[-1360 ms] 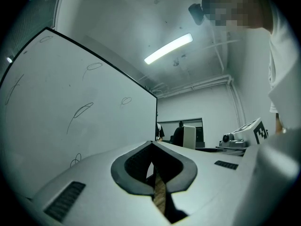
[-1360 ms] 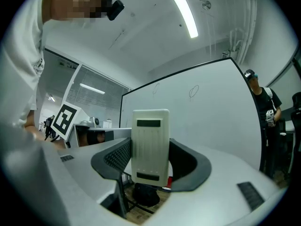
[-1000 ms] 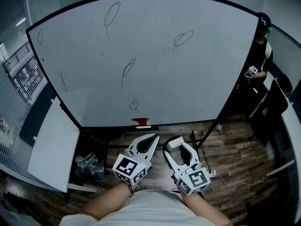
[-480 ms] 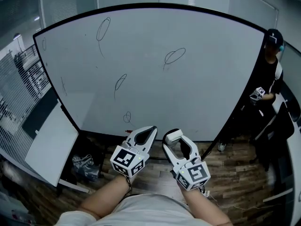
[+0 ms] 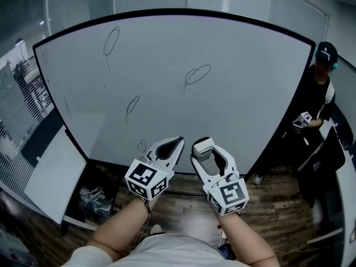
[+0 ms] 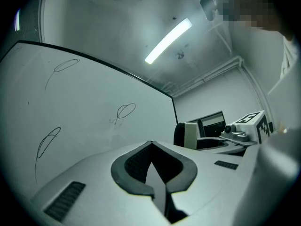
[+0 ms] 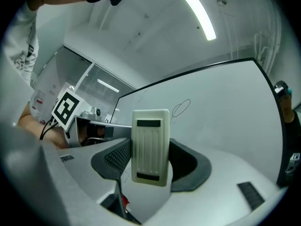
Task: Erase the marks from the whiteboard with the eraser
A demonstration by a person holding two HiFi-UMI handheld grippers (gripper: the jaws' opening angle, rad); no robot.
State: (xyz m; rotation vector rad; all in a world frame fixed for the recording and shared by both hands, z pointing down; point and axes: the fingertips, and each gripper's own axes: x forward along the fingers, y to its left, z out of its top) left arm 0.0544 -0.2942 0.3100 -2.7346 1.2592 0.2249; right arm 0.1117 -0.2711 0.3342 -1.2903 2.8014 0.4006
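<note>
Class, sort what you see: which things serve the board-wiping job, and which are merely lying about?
For the job: whiteboard, its pen marks, eraser in the right gripper.
Lying about: leaning white panel, crumpled bag, bystander.

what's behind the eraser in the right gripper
The whiteboard stands behind the eraser held in the right gripper, with a looped pen mark showing up and right of it. The patch of board directly behind the eraser is covered, so marks there cannot be seen.
</note>
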